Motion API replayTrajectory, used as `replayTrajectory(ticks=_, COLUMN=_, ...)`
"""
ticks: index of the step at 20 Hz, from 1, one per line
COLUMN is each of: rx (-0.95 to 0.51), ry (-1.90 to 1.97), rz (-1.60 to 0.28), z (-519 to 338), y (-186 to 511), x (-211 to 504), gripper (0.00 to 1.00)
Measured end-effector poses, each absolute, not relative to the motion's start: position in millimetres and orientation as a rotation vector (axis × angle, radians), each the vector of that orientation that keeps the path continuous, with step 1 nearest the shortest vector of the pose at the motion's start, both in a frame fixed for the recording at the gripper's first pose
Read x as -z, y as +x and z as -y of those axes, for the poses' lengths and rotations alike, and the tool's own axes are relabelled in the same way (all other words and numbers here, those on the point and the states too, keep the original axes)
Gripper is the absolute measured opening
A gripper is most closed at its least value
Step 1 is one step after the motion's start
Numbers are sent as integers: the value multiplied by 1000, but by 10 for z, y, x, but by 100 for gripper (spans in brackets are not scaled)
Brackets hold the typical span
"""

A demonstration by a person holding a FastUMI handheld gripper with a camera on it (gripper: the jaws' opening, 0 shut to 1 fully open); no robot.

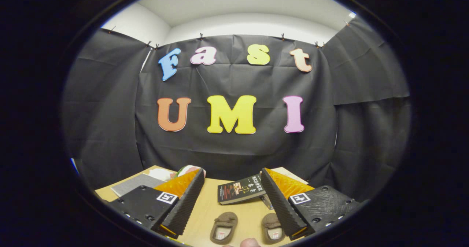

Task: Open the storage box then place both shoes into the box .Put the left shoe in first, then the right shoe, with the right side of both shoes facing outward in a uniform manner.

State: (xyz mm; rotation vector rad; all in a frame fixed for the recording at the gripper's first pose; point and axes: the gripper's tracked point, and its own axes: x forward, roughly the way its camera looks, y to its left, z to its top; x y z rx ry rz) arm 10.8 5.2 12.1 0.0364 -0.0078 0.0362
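Two small brown shoes are seen on the wooden table (pixel 205 199), side by side with their toes pointing away from the camera: the left shoe (pixel 224 227) lies between the fingers, and the right shoe (pixel 272 229) lies close beside the right finger, partly hidden by it. The gripper (pixel 232 186) is held spread wide, with nothing between its fingers, and is raised above the table, apparently so that the whole work area can be taken in before anything is touched. A dark book (pixel 241 192) is lying flat just beyond the shoes, and a grey mat (pixel 132 184) with some pale and coloured items on it is seen beyond the left finger; what those items are cannot be told. A storage box cannot be identified with certainty. The shoes are judged to be laid out as a pair, within easy reach, so that the left one can be taken first once the box is opened. No step of the task is judged done yet.
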Motion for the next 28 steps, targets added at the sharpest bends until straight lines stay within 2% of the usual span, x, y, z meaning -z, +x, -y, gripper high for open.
replayTrajectory(ticks=6, rx=-127, ry=92, rz=-35, z=-537, y=322, x=65, gripper=95)
replayTrajectory(ticks=16, rx=-320, ry=165, rz=-224, z=-1691, y=682, x=991, gripper=96)
replayTrajectory(ticks=28, rx=-386, ry=299, rz=-427, z=-2407, y=803, x=2012, gripper=96)
